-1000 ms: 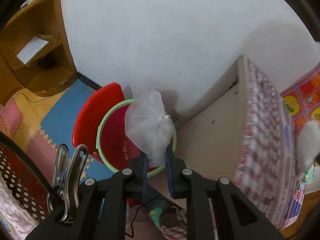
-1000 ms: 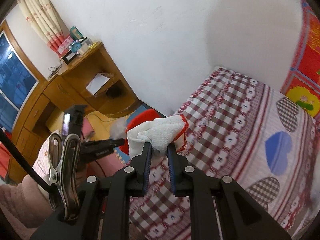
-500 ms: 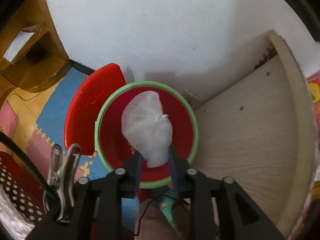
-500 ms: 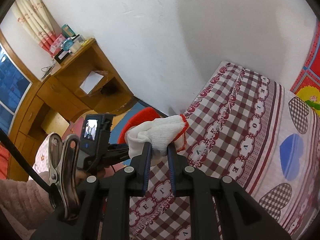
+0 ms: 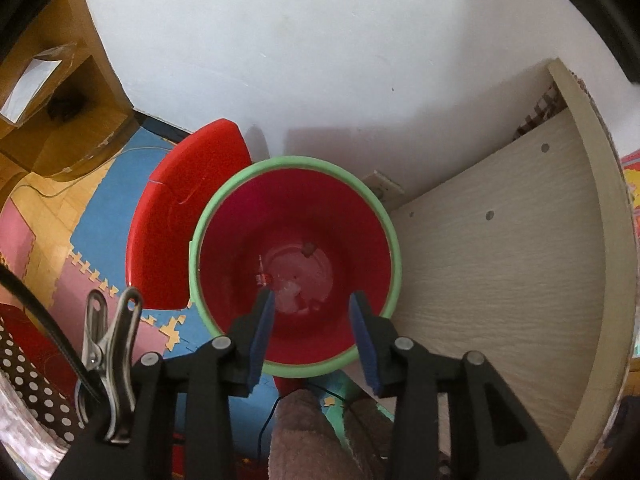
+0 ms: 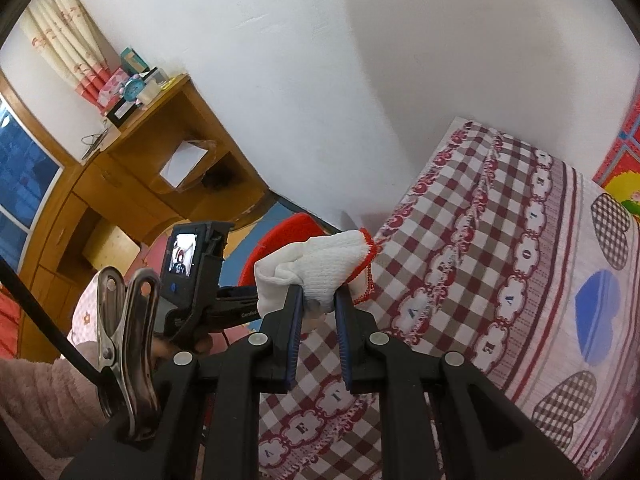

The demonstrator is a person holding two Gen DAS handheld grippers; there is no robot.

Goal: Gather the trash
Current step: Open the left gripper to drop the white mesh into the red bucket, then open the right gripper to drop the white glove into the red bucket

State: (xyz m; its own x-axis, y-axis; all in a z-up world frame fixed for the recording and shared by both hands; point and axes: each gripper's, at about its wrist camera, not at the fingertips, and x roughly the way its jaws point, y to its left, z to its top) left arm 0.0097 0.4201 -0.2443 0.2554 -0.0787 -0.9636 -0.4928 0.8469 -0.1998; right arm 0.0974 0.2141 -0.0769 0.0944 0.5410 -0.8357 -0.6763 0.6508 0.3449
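Observation:
A red trash bin with a green rim (image 5: 394,248) stands on the floor directly under my left gripper (image 5: 312,300), which is open and empty above its mouth. A pale lump of white trash (image 5: 294,286) lies at the bin's bottom. My right gripper (image 6: 318,300) is shut on a white knitted glove with a red cuff (image 6: 324,260), held above the edge of the checked bed cover (image 6: 500,264). The red bin lid (image 6: 288,232) shows behind the glove.
The bin's red lid (image 5: 180,220) leans against the wall at its left. A pale wooden bed board (image 5: 500,280) rises right of the bin. A wooden desk (image 6: 132,184) stands at the left wall. Foam mats (image 5: 84,220) cover the floor.
My left gripper moved over the bin, opened and let go of the white net ball, which dropped inside. My right gripper kept hold of the glove.

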